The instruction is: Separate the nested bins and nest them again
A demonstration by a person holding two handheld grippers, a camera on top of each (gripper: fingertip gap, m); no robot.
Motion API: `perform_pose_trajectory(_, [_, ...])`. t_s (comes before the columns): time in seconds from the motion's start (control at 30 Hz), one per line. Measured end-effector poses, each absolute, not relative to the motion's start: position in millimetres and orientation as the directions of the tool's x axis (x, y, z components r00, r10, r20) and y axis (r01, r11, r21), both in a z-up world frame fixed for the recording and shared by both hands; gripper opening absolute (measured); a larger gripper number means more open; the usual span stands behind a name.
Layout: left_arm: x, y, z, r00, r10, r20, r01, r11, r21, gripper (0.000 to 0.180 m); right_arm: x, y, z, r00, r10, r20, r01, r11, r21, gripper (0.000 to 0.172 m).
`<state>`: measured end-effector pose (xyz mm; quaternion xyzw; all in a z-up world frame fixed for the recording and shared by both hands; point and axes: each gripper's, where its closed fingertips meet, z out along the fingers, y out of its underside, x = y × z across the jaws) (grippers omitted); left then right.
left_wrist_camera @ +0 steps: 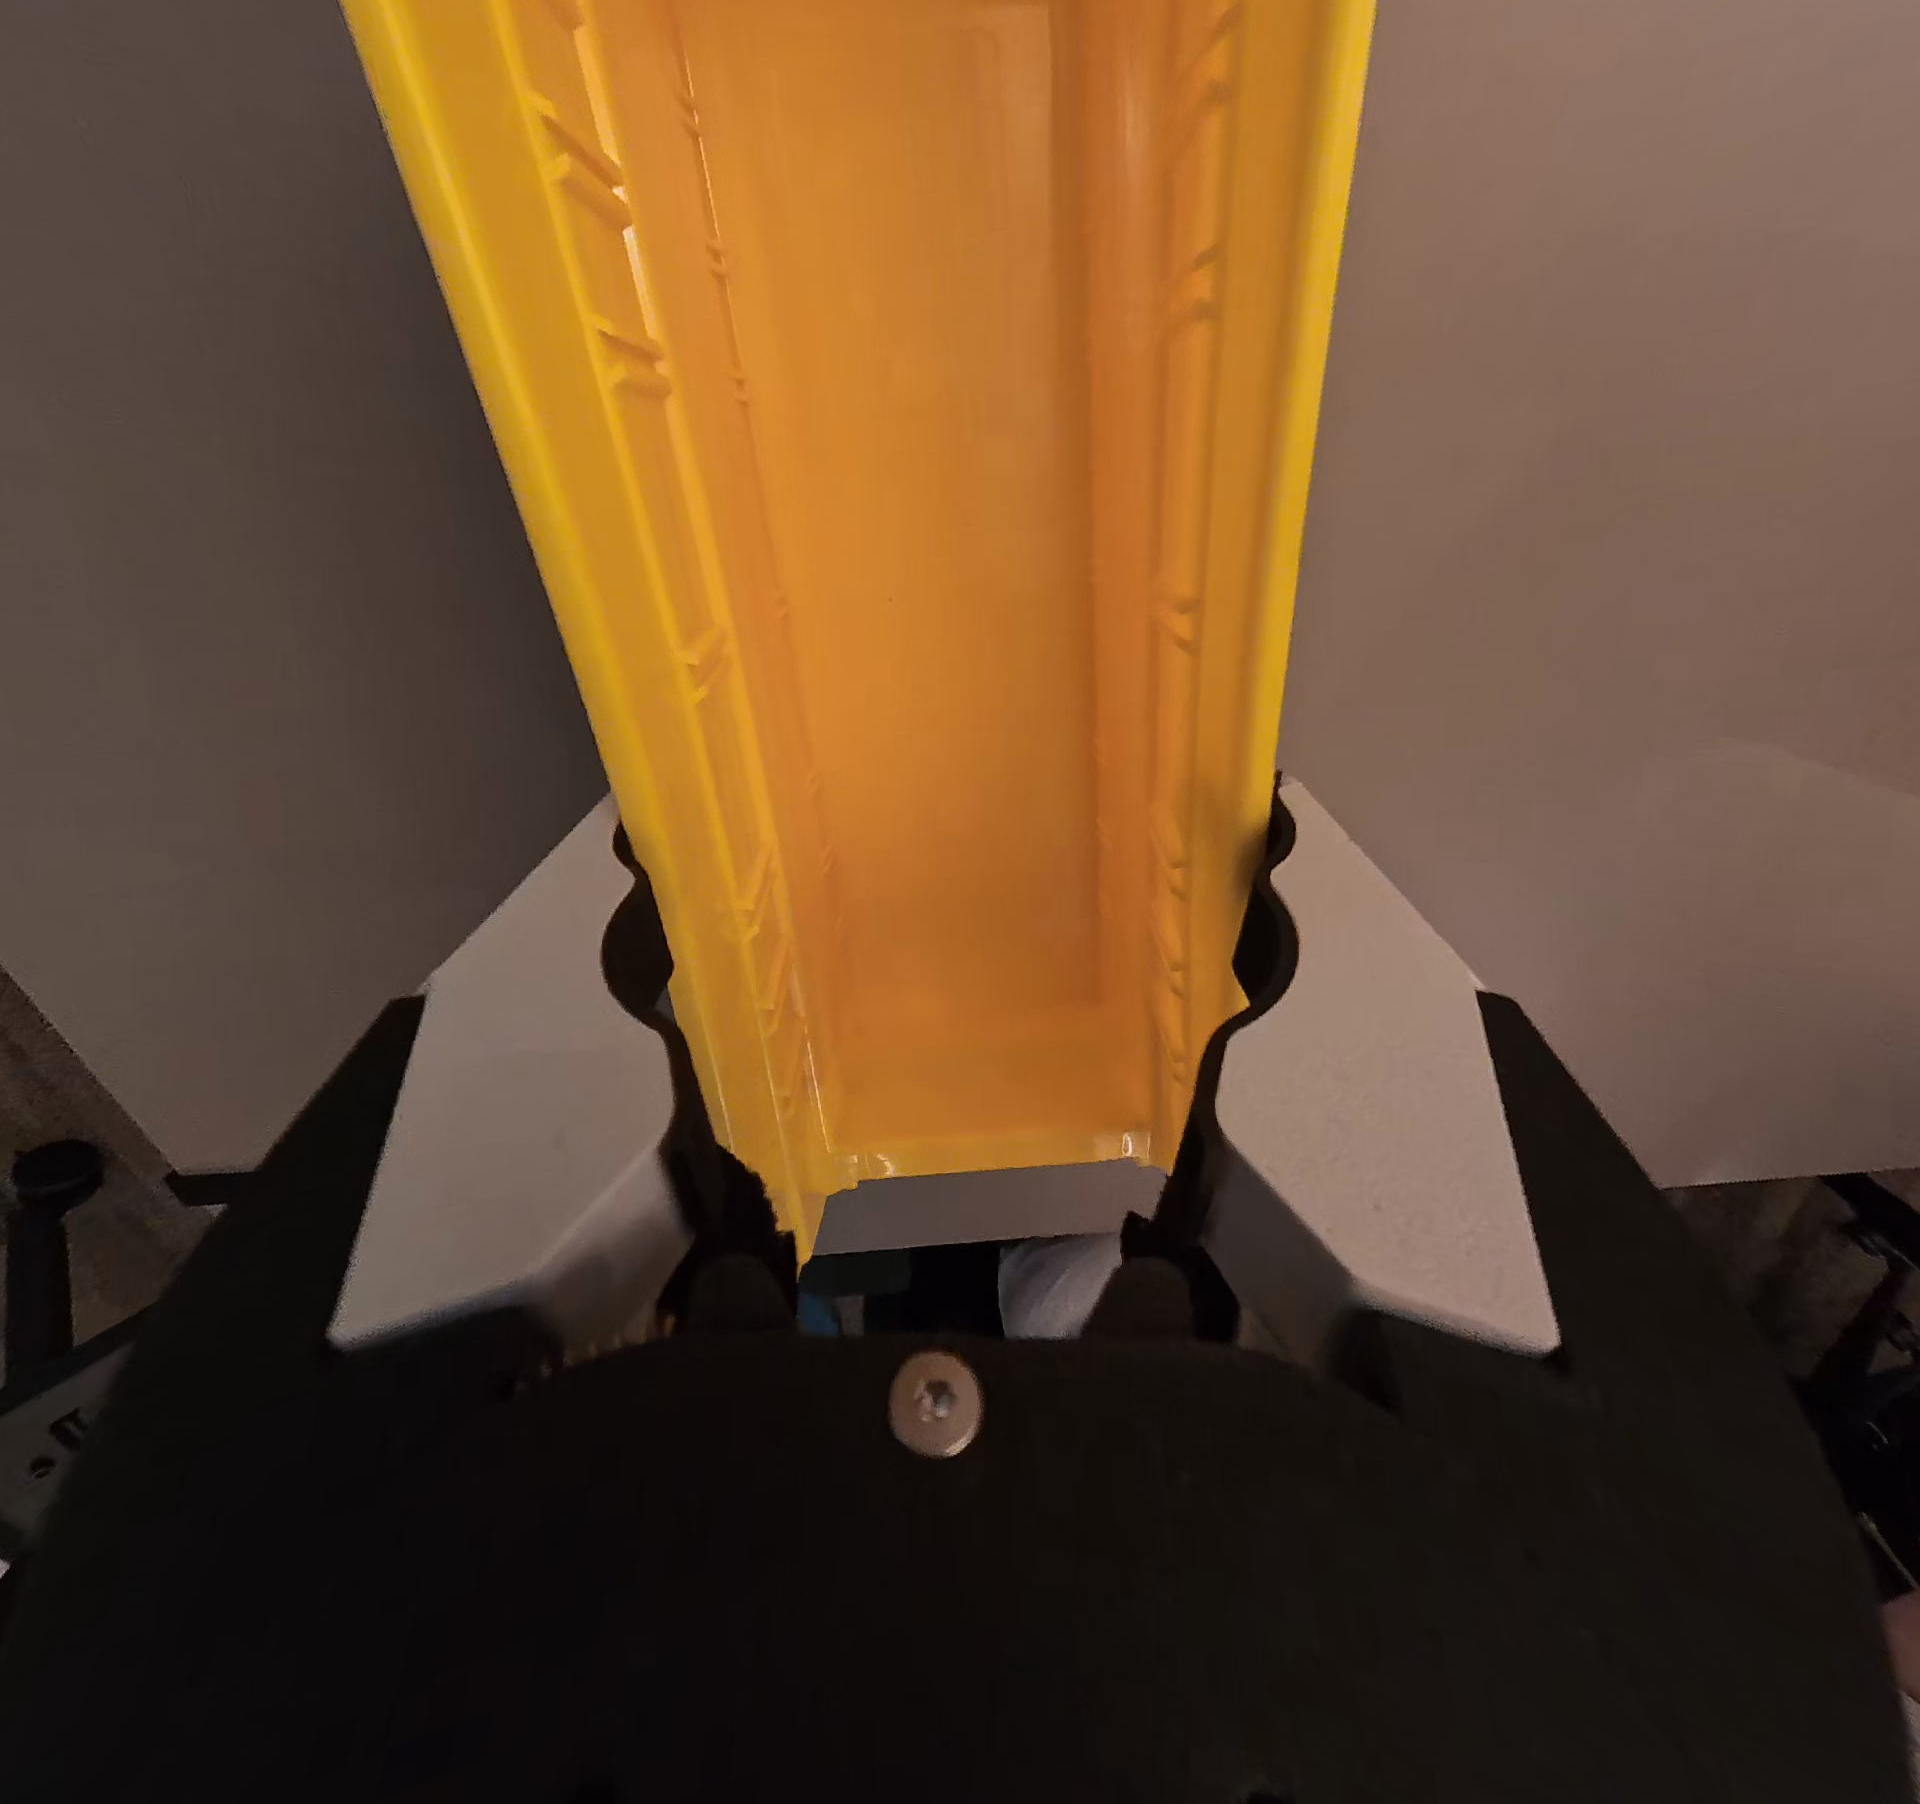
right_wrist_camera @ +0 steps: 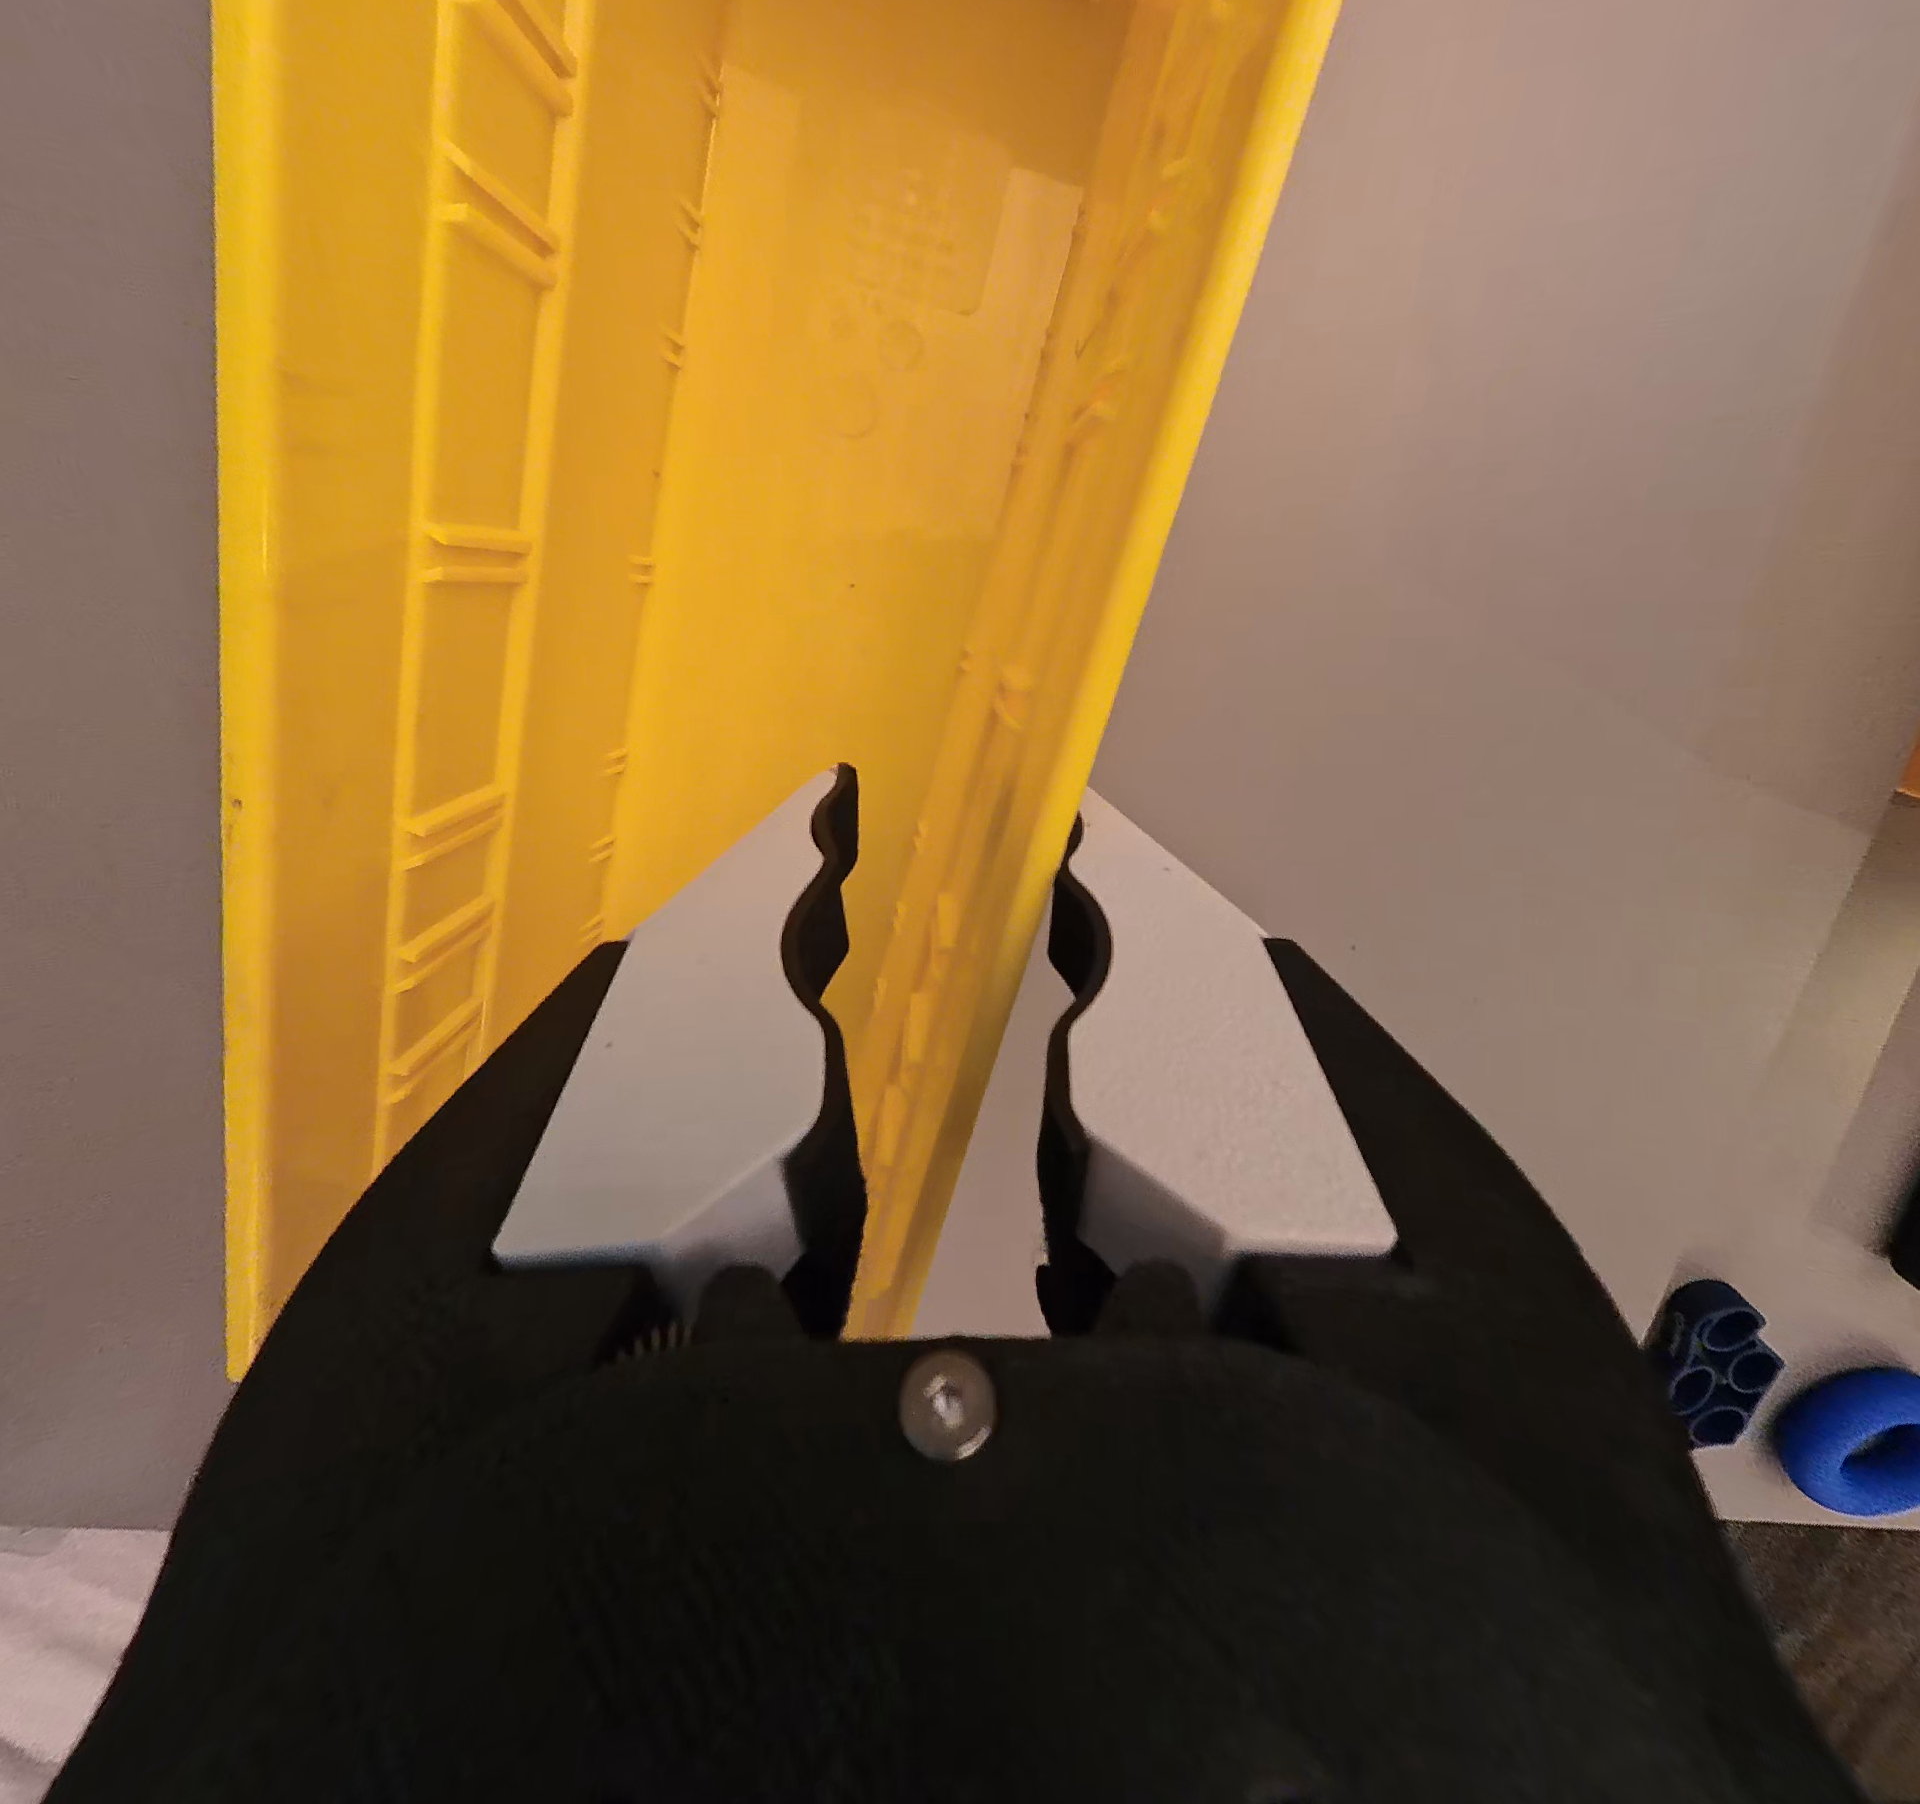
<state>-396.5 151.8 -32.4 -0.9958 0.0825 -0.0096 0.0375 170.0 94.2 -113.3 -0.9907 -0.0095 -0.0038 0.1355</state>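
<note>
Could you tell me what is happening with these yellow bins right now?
A person is working with two handheld grippers on long yellow bins. The left gripper is spread wide across a yellow bin, its fingers against both outer sides. The right gripper pinches one side wall of a yellow bin, with one finger inside and one outside. Whether these are one bin or two, and still nested, cannot be told. Some blue items lie at the lower right.

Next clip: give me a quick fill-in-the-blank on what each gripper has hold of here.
1. Both bins are coloured ____.
2. The left gripper spans the whole ____ of its bin, one finger pressing each outer side.
3. The right gripper pinches only one side ____ of its bin.
4. Low at right lie ____ foam pieces.

Missing: yellow; width; wall; blue
</note>
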Motion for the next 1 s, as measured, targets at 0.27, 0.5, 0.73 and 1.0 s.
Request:
perform_pose_trajectory(0.27, [-397, 151, -35, 0.986, -0.164, 0.012, -0.163, -0.984, -0.07, 0.125, 167, 94, -114, 1.0, 0.007, -0.022, 0.001, -0.96, -0.279, 0.036])
perform_pose_trajectory(0.5, [-395, 163, -33, 0.985, -0.17, -0.002, -0.169, -0.979, -0.112, 0.126, 161, 89, -125, 0.999, 0.015, -0.052, 0.001, -0.968, -0.251, 0.035])
perform_pose_trajectory(0.73, [-396, 169, -30, 0.984, -0.177, 0.012, -0.174, -0.973, -0.151, 0.11, 162, 90, -129, 0.999, 0.021, -0.044, 0.01, -0.969, -0.246, 0.035])
perform_pose_trajectory(1.0, [-396, 171, -27, 0.983, -0.185, 0.015, -0.179, -0.967, -0.181, 0.108, 162, 90, -127, 0.999, 0.02, -0.05, 0.007, -0.969, -0.249, 0.035])
